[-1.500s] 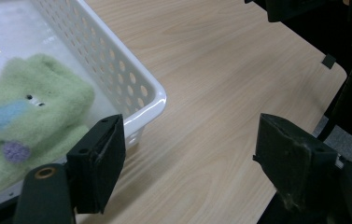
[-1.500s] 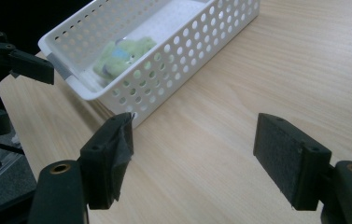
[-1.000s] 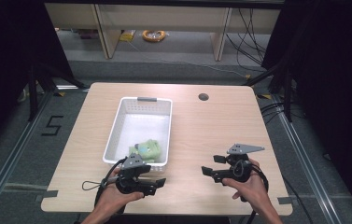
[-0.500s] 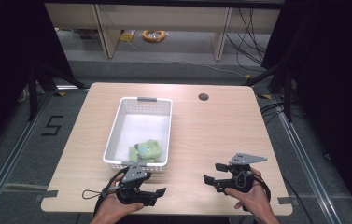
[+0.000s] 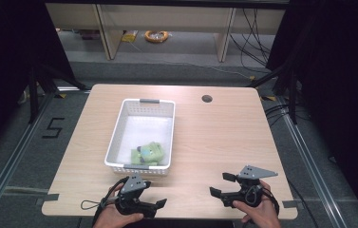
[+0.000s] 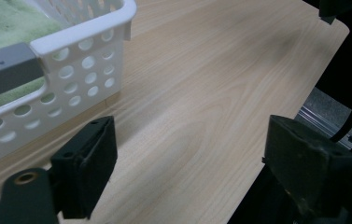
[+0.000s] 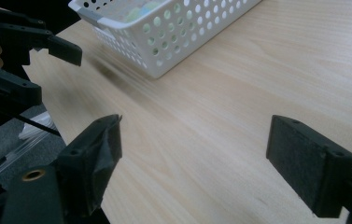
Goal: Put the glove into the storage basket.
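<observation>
Green plush toy (image 5: 149, 153) lies at the near end of the white basket (image 5: 115, 137), which stands left of the bench's (image 5: 224, 137) middle, its near wall just beyond my left hand-held gripper (image 5: 154, 205) at the bench's near edge. Both of mine are empty with jaws spread wide, the right hand-held gripper (image 5: 224, 186) hovering low towards the near right corner, well apart from the basket. To do this well, I reckon I should lift the left one clear over the near rim, come down from above onto the toy's bulk, and close gently so the basket doesn't skid.
</observation>
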The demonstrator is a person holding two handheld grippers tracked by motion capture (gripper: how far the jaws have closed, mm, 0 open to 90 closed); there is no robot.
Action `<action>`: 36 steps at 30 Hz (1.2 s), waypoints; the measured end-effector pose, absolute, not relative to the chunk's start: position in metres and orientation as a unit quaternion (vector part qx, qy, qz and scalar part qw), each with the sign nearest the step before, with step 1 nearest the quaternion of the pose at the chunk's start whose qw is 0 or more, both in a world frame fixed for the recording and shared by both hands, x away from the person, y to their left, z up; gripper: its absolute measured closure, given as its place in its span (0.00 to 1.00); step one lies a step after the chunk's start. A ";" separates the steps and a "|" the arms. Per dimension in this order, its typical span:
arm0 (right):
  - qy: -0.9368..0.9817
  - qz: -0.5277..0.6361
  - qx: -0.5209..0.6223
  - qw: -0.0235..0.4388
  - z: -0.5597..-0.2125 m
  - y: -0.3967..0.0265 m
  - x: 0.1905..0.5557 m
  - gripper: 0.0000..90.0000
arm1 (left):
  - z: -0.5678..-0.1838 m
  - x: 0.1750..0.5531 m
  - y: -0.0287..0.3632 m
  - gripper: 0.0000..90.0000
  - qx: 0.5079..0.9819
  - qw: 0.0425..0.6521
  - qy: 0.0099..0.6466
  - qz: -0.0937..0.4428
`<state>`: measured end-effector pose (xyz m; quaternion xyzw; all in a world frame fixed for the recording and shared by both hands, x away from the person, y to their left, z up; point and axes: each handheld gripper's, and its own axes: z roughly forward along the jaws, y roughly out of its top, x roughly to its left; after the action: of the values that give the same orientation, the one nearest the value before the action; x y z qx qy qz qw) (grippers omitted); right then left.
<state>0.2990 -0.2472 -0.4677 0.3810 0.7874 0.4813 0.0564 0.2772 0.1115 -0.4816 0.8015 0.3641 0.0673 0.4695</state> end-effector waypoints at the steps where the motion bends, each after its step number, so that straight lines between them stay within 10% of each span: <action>1: 0.785 0.484 0.383 0.048 -0.470 -0.246 0.296 0.19 | -0.482 0.276 0.112 0.17 0.803 0.470 0.359 0.072; 36: 0.820 0.434 0.370 0.037 -0.500 -0.247 0.272 0.18 | -0.507 0.257 0.114 0.17 0.834 0.421 0.346 0.081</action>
<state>0.2721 -0.2466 -0.5000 0.3701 0.8204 0.4343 0.0372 0.2574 0.1141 -0.5069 0.8344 0.3460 0.0813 0.4213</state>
